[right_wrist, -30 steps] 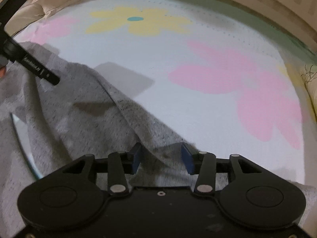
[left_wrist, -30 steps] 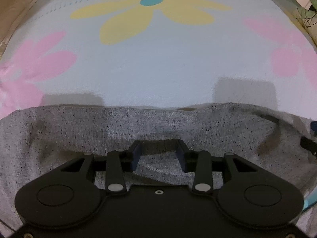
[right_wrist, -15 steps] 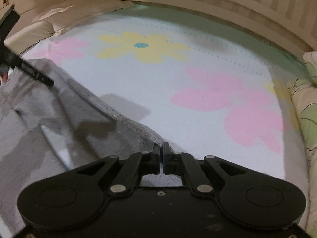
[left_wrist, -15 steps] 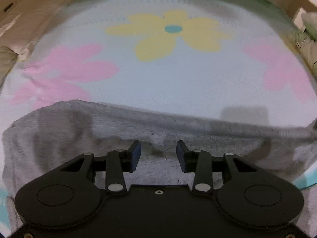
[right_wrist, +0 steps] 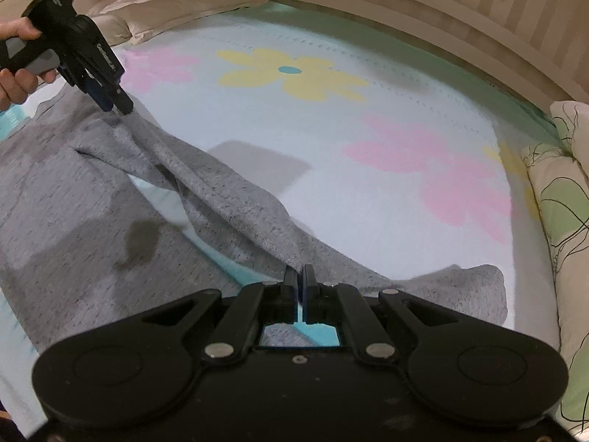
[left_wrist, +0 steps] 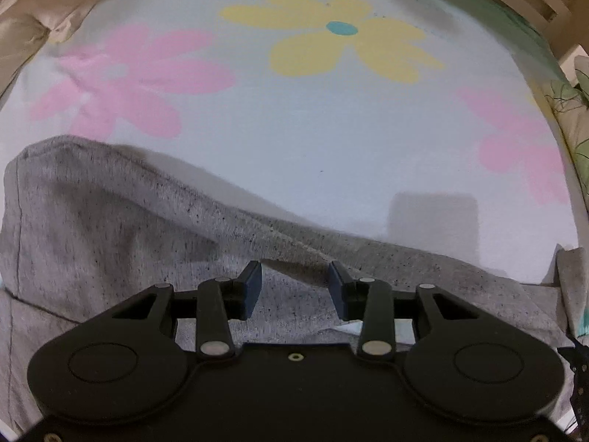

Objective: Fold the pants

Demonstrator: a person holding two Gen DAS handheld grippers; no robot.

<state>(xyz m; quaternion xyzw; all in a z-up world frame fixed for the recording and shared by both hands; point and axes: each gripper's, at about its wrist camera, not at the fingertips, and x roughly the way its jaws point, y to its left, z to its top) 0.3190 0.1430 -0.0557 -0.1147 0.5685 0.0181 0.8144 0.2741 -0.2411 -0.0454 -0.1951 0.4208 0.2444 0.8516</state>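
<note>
Flowered bedsheet (right_wrist: pixel 368 118) beneath; pants (right_wrist: pixel 92 213) edge runs taut between right gripper (right_wrist: pixel 299 276), clamped on it, and left gripper (left_wrist: pixel 294 280), jaws apart around it.

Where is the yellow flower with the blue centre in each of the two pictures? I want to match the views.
Left wrist view: yellow flower at the top, slightly right of centre, beyond the grey pants.
Right wrist view: yellow flower in the upper middle, left of the large pink flower.
Shared landmark: the lifted pants edge, running across the floral bedsheet.
</note>
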